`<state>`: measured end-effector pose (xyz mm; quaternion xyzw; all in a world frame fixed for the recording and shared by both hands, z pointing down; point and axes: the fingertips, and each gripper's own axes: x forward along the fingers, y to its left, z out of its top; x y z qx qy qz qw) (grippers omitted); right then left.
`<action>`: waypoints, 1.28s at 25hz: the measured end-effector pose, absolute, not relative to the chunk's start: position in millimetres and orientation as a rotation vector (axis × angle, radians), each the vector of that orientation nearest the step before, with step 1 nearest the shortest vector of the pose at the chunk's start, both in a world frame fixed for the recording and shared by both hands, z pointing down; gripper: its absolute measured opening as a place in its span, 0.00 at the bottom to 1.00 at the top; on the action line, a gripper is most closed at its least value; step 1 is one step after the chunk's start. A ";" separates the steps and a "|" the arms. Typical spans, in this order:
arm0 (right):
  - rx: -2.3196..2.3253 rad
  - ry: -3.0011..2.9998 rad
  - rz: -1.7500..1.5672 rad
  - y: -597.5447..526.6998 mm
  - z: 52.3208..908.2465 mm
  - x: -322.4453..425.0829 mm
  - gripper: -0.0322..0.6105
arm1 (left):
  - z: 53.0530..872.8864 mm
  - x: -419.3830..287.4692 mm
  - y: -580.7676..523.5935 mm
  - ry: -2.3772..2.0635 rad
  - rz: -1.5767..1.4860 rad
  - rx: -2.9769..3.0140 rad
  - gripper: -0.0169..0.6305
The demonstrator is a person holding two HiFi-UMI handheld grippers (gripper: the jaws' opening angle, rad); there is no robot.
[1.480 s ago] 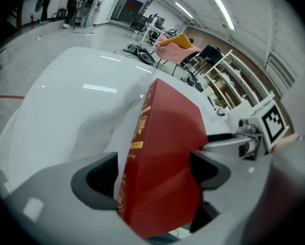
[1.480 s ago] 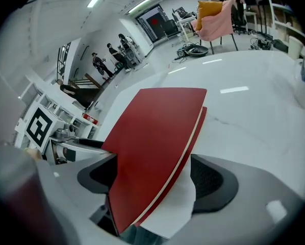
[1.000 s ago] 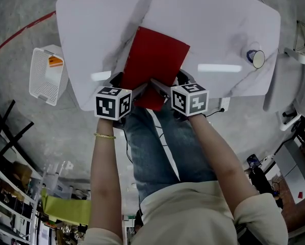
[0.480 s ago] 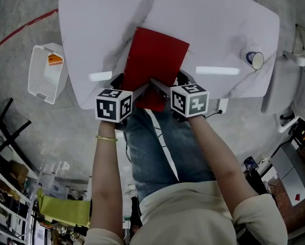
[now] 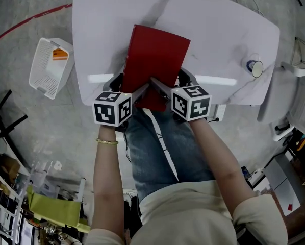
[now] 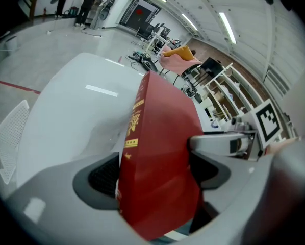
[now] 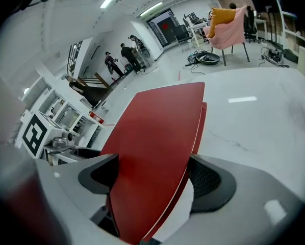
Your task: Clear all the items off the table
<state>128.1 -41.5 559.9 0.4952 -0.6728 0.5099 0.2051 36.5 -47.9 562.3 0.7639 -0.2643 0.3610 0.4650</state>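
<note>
Both left gripper (image 5: 129, 86) and right gripper (image 5: 172, 83) clamp the part-hidden book (image 5: 155, 55).

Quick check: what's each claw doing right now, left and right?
The left claw is closed on the red book.
The right claw is closed on the same red book.

A red book (image 5: 155, 60) juts past the near edge of the white bench (image 5: 219, 29), with the left tool (image 5: 123, 83) and right tool (image 5: 179, 80) clamped on its near end, one each side. Near the bench's right edge sits a small round thing (image 5: 254, 67), perhaps a tipped cup. A white basket (image 5: 48, 70) stands on the floor at left.
</note>
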 end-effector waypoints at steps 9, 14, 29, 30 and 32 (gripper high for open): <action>1.254 -1.993 1.260 -63.9 531.4 85.4 0.72 | 538.0 -5.5 -54.2 -0.799 0.734 1.847 0.69; 1.178 -2.044 1.201 -69.1 520.3 50.8 0.72 | 527.4 -38.8 -51.1 -0.880 0.671 1.828 0.69; 0.932 -2.142 1.098 -58.3 503.9 -90.5 0.72 | 509.7 -173.0 -19.2 -1.085 0.549 1.718 0.69; 0.918 -2.147 1.090 -56.9 502.4 -100.6 0.72 | 508.4 -182.5 -16.6 -1.096 0.539 1.709 0.69; 0.891 -2.156 1.073 -54.2 499.1 -119.5 0.72 | 505.5 -200.2 -11.6 -1.118 0.518 1.694 0.69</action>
